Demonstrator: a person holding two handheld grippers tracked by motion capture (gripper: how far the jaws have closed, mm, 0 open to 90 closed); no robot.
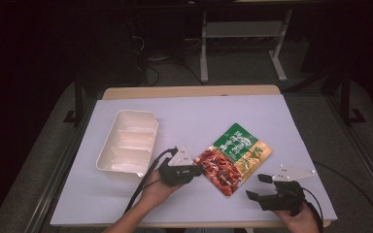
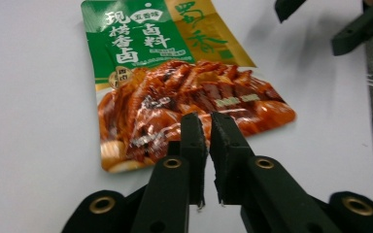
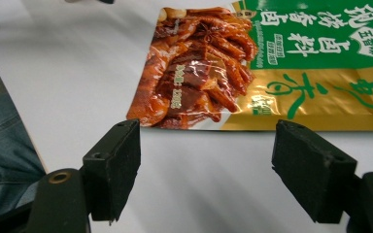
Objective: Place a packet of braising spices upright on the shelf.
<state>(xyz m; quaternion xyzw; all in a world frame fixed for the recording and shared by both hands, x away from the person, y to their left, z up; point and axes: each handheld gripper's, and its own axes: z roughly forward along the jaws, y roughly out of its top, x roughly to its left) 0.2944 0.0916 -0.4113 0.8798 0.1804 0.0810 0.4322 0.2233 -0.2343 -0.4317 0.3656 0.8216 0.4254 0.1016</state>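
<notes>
A flat food pouch, green and gold with a picture of red braised meat, lies on the white table. My left gripper reaches in from the left, its tips at the pouch's near-left corner. In the left gripper view the pouch lies just ahead; the left gripper has its jaws shut to a thin slit over the pouch's red end, with nothing visibly pinched. My right gripper stands wide open at the front right, short of the pouch. The right gripper has bare table between its pads.
A white compartment tray sits empty at the left of the table. The table's front edge runs just behind both hands. In the right gripper view a person's jeans leg shows at the left.
</notes>
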